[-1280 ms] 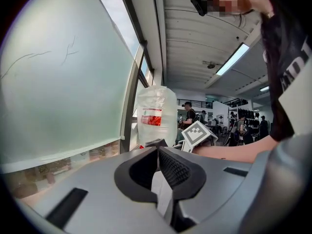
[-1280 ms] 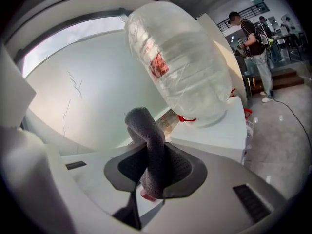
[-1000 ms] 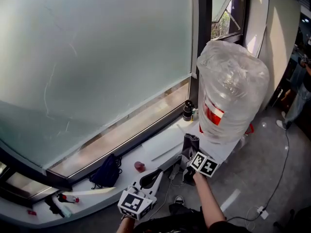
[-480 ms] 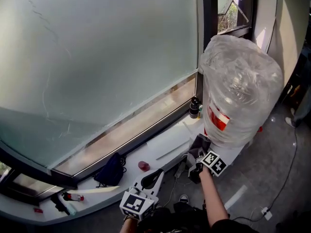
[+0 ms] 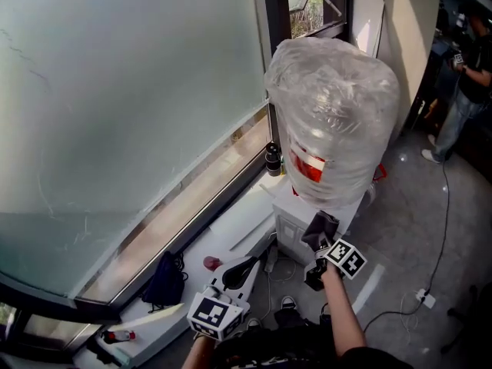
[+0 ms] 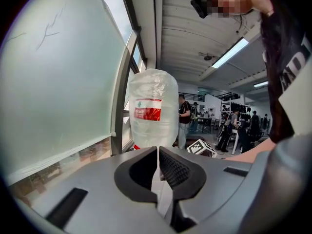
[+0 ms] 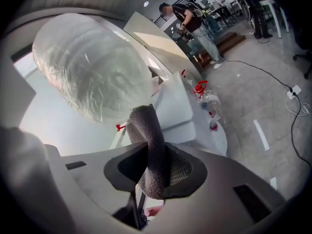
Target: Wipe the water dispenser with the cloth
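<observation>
Right gripper (image 5: 317,245) jaws clamped on grey cloth (image 5: 320,227), now brought up to water dispenser (image 5: 292,220) white front; contact unclear. Wiping likely about to start. Left gripper (image 5: 244,268) jaws closed, empty.

The right gripper (image 7: 155,156) has its jaws clamped on a dark grey cloth (image 7: 145,126) that sticks up between them, near the white water dispenser (image 7: 174,101) and its plastic-wrapped bottle (image 7: 92,67), while a person (image 7: 190,21) stands far off on the grey floor (image 7: 253,106).
</observation>
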### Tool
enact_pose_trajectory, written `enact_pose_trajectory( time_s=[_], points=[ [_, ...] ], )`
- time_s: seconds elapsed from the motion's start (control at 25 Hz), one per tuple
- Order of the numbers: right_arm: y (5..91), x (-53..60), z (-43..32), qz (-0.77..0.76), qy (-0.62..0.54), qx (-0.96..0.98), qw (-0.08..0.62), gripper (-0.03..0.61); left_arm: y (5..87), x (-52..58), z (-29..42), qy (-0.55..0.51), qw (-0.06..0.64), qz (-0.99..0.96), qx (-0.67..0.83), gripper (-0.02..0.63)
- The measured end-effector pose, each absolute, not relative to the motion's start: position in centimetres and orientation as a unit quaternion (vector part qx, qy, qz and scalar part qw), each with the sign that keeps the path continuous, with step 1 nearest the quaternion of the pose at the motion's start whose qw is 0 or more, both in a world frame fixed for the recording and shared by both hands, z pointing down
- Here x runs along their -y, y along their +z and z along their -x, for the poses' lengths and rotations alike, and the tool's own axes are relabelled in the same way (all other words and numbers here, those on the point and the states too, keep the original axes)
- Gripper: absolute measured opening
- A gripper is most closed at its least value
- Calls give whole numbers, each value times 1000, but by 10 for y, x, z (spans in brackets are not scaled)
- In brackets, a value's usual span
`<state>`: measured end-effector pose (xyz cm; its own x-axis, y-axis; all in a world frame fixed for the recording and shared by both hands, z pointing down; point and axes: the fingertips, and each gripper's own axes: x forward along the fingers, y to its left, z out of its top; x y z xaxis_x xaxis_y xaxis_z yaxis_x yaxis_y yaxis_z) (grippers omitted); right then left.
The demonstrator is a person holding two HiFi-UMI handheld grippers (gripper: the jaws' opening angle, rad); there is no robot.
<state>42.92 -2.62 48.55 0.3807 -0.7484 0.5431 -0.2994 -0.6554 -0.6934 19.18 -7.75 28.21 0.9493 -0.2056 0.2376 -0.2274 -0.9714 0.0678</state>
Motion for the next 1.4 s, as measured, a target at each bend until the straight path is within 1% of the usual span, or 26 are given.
enact_pose_trajectory(
  time_s=[0.2, 0.48, 0.72, 0.84, 1.04, 1.24, 1.4],
  points=[
    [488, -26, -441, 821, -434, -292, 231, 103, 282, 62, -185, 111, 45, -990, 70, 25],
    [479, -72, -442, 858, -404, -273, 163, 101, 280, 48, -156, 105, 40, -993, 34, 25],
    [450, -77, -416, 875, -353, -328, 43, 101, 283, 42, -136, 101, 30, -994, 7, 25],
    [444, -75, -407, 877, -337, -343, 3, 101, 288, 38, -130, 94, 27, -995, -10, 25],
    [449, -70, -396, 874, -322, -362, -45, 101, 308, 28, -123, 87, 31, -995, -35, 25],
    [462, -35, -395, 866, -268, -398, -139, 101, 329, 41, -122, 80, 36, -996, -29, 25],
    [475, -19, -398, 863, -222, -400, -215, 101, 353, 42, -118, 83, 58, -995, -18, 25]
  ],
)
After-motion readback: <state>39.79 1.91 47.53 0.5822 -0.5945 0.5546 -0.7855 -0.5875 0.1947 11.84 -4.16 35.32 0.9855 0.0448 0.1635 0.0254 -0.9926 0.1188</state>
